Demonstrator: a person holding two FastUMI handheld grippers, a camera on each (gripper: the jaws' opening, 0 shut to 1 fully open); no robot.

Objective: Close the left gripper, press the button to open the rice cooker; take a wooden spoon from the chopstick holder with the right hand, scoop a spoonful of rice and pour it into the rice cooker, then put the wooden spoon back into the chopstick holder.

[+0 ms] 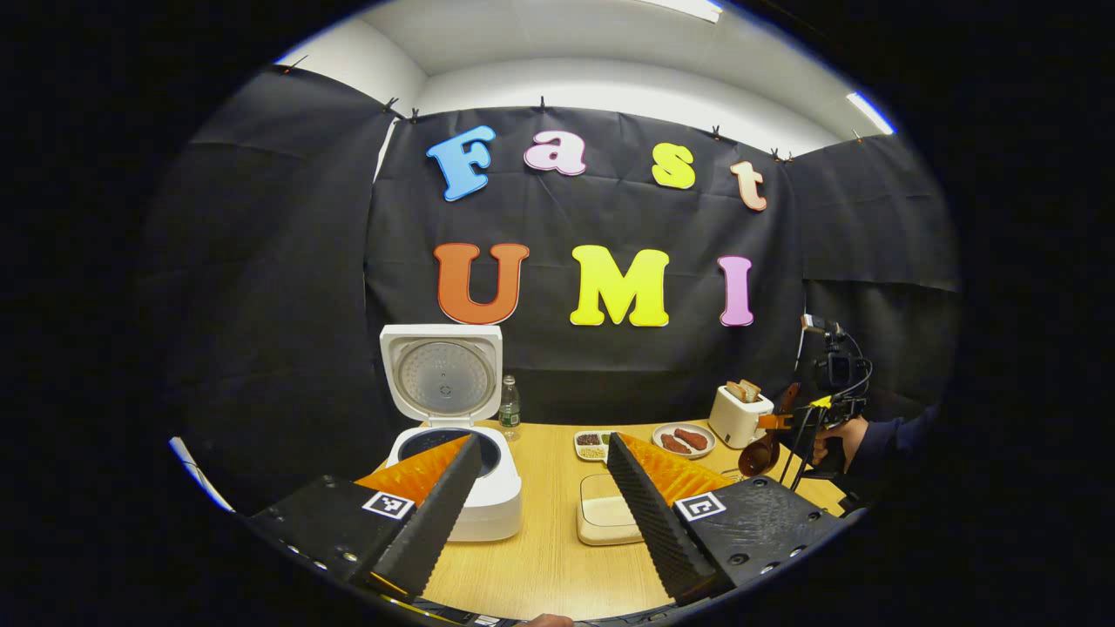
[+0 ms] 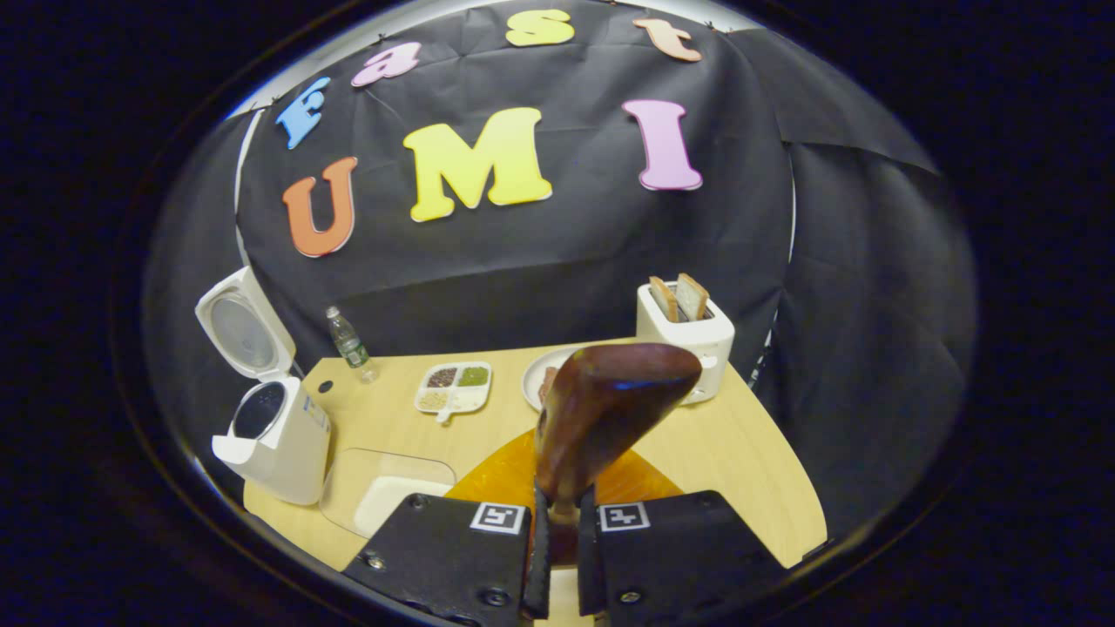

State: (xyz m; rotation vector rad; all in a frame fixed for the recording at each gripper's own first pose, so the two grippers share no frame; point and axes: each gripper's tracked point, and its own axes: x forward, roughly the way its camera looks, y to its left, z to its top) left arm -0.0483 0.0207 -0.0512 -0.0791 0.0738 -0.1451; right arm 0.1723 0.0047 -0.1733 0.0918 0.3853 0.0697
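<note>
R gripper point(image 2: 557, 557) clamped on wooden spoon point(image 2: 601, 409) handle; L gripper point(image 1: 544, 514) wide open, empty. Rice cooker point(image 1: 462, 470) lid up, counter point(image 1: 540, 557) left edge.

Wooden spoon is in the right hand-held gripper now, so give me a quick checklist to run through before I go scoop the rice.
1. Rice cooker lid open: ok, the lid stands upright and the inner pot is exposed.
2. Wooden spoon held: ok, the right hand-held gripper has both fingers pressed on its handle.
3. Spoon bowl empty: cannot tell, the right gripper view faces its back.
4. Left hand-held gripper out of the way: ok, it is open, holds nothing and sits near the table's near edge.
5. Rice source located: cannot tell; the divided dish holds grains, but which one is rice is too small to tell.
6. Path to the cooker: ok, only a flat tray lies between.
</note>
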